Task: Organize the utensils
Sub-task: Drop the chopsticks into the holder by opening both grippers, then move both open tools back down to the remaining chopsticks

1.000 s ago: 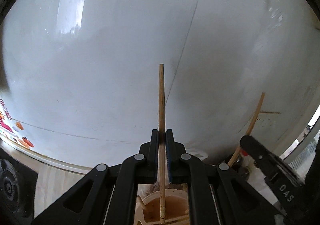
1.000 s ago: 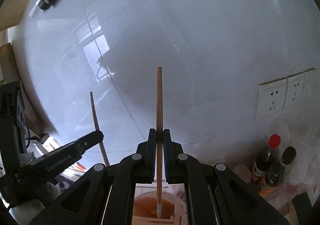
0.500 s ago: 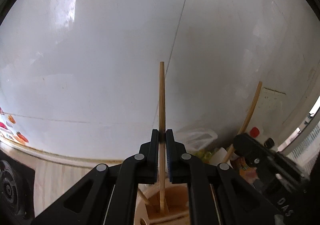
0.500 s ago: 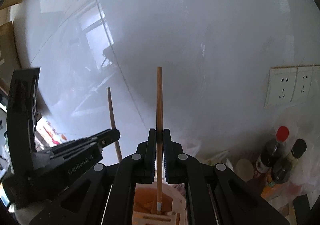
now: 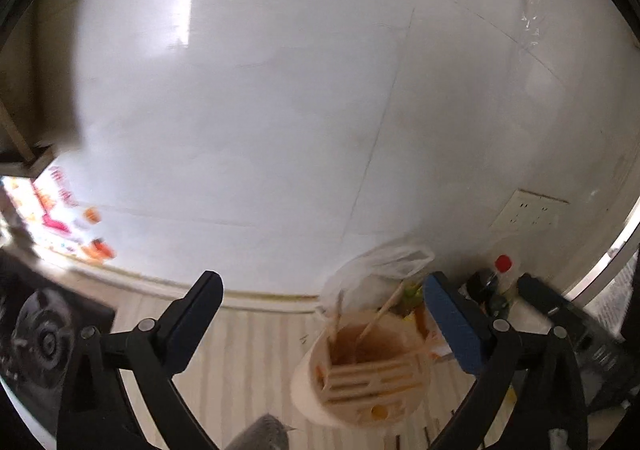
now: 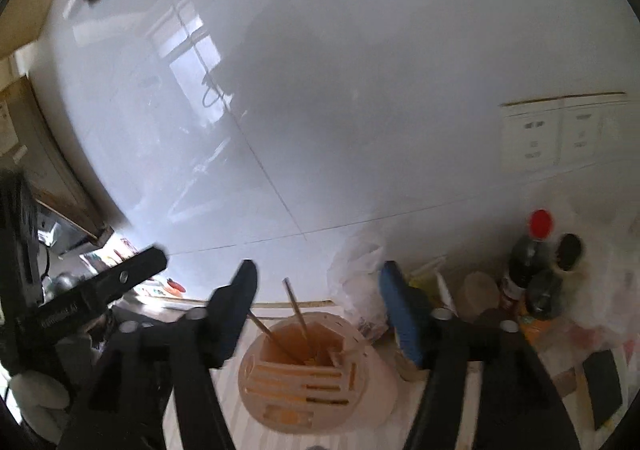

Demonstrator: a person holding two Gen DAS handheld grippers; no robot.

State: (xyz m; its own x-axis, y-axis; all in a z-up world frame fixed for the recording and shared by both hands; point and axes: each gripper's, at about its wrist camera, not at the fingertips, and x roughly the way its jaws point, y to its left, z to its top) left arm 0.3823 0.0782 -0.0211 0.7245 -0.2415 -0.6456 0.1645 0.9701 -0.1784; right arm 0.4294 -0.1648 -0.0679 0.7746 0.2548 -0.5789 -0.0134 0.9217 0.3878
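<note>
A beige utensil holder with a slotted top stands on the pale striped counter. Two wooden chopsticks lean inside it. My left gripper hovers just above and to the left of it, jaws opening wide, nothing between the pads. In the right wrist view the same holder sits below my right gripper, whose jaws are also opening and hold nothing. The chopsticks rise from the cup between its fingers without touching them.
A crumpled plastic bag lies behind the holder. Dark sauce bottles and a paper cup crowd the right. Wall sockets sit above them. A black stove burner is at the left. The white tiled wall is close.
Both grippers were shut on upright chopsticks; both have opened and let go. The two chopsticks now stand in the holder, and both views have tipped down toward the counter.
</note>
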